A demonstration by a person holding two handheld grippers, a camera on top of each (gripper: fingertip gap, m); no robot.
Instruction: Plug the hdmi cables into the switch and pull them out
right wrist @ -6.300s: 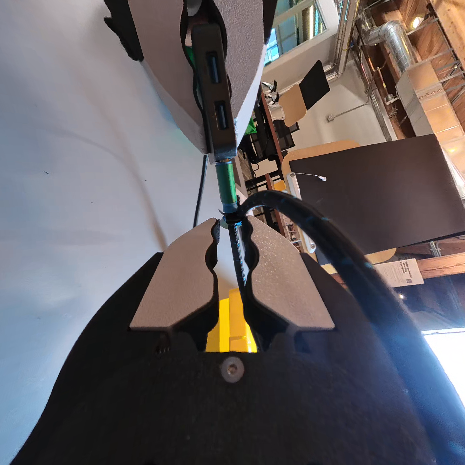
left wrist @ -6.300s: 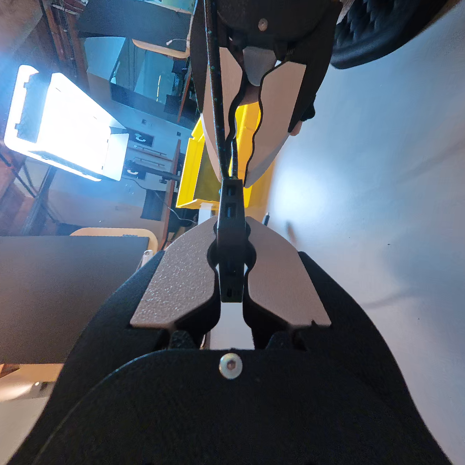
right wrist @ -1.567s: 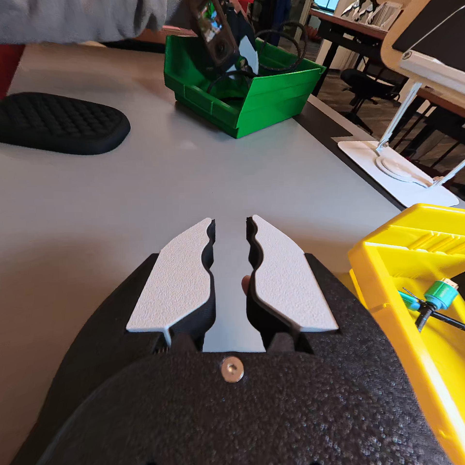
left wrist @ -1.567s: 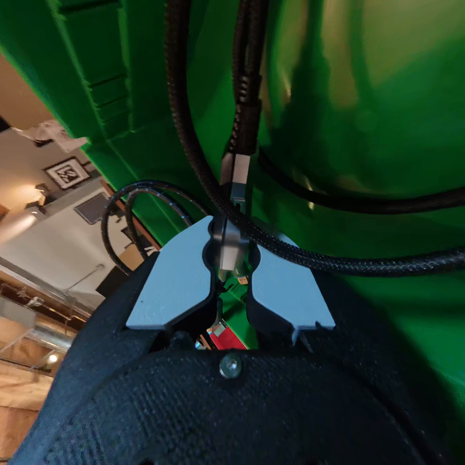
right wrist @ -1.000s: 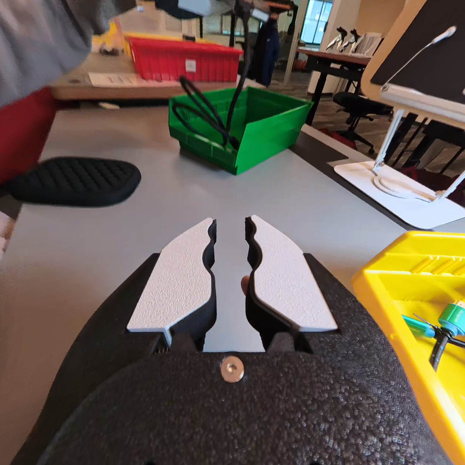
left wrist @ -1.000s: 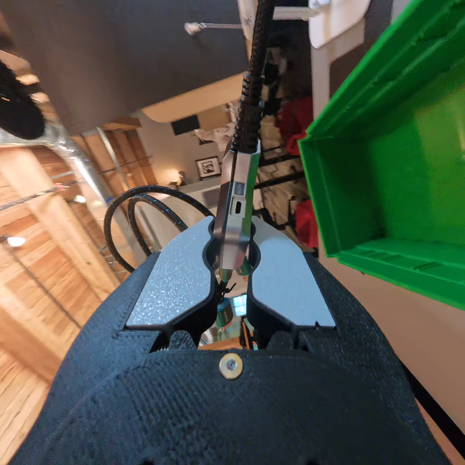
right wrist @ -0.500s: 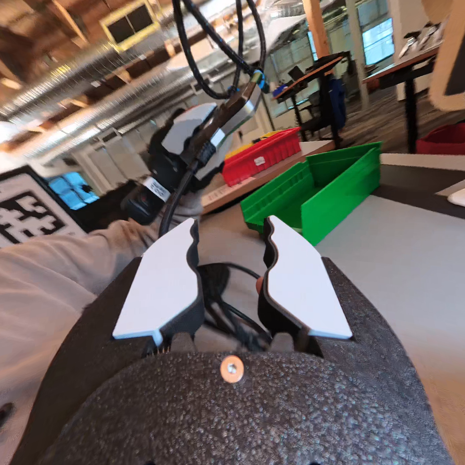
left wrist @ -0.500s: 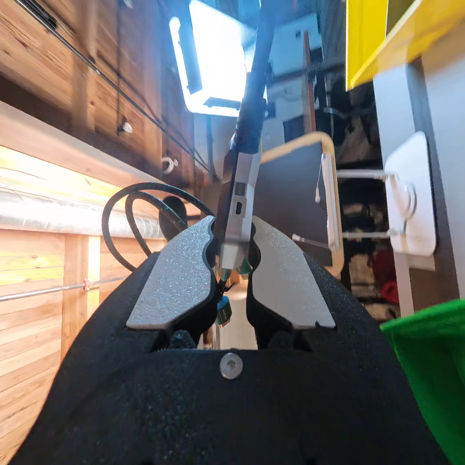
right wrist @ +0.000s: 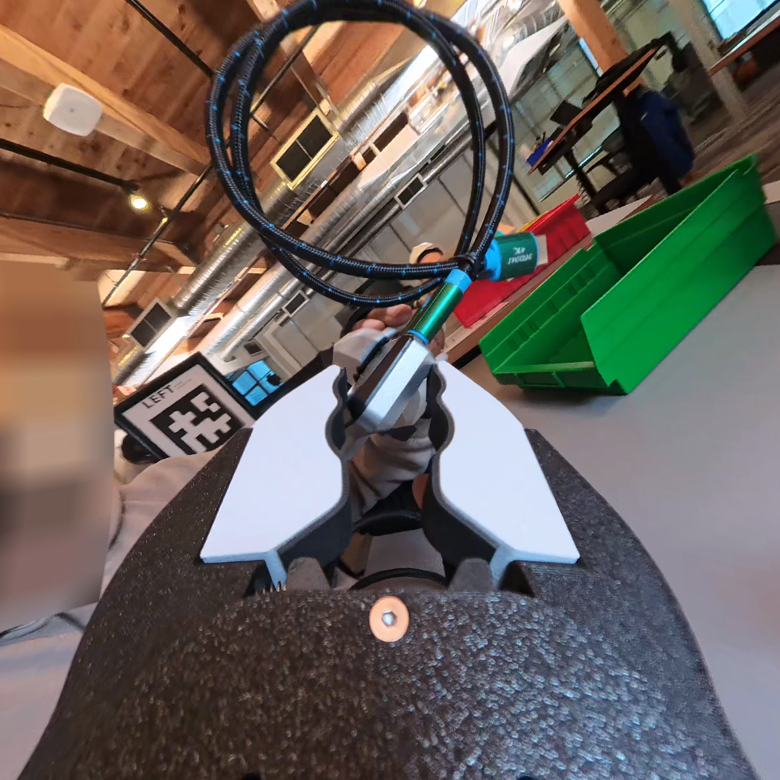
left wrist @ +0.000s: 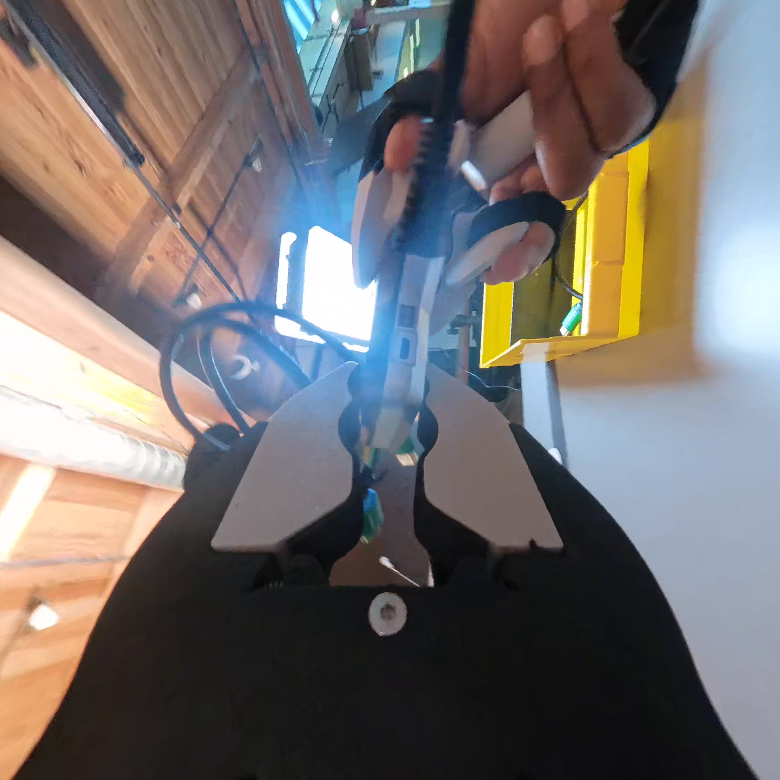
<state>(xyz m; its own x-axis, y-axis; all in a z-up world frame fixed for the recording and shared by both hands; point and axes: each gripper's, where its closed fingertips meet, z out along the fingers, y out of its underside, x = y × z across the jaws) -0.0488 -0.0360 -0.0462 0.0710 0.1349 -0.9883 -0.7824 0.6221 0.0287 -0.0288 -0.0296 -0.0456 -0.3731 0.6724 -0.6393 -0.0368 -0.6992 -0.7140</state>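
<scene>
Switch held aloft between two grippers, one plug seated, one loose.

Taking the switch (left wrist: 403,358) as landmark: the left gripper (left wrist: 387,415) pinches its near end, jaws pressed against the metal sides. In the right wrist view the right gripper (right wrist: 390,415) has its jaws spread around the switch's other end (right wrist: 386,386), not visibly clamping. A green plug (right wrist: 434,312) sits in the far end of the switch; beyond it a second plug (right wrist: 517,255) hangs free off the coiled braided cable (right wrist: 358,139). The green bin (right wrist: 658,291) rests on the counter (right wrist: 633,464), well right of the switch. The switch looks light, rigid and slick; the cable looks springy. Best gripped on the plug shell, not the braid.
</scene>
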